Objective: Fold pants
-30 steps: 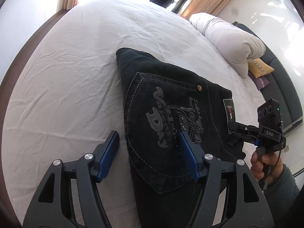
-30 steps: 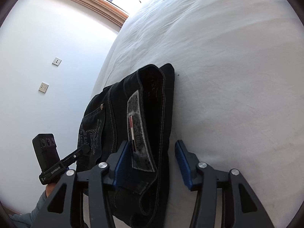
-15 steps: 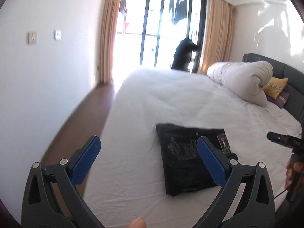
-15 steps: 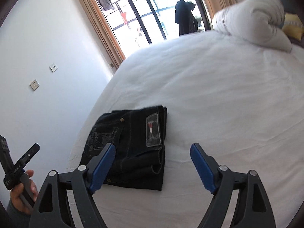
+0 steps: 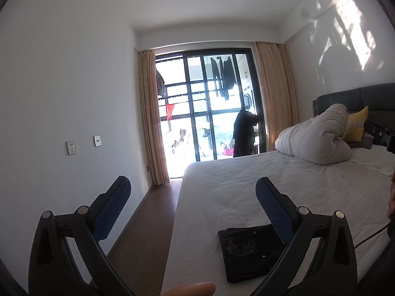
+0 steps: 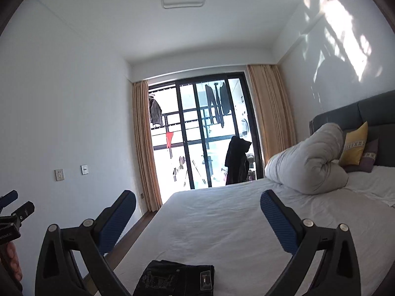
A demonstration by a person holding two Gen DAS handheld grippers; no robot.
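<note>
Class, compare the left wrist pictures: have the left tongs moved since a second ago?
Yes. The left tongs have risen and drawn back from the folded pants, which lie far below on the bed; their jaws have just been opening, empty.

Left gripper [image 5: 190, 187] and right gripper [image 6: 198, 201] both point level, blue-padded jaws spread wide with nothing between them; the right's have just been opening.
</note>
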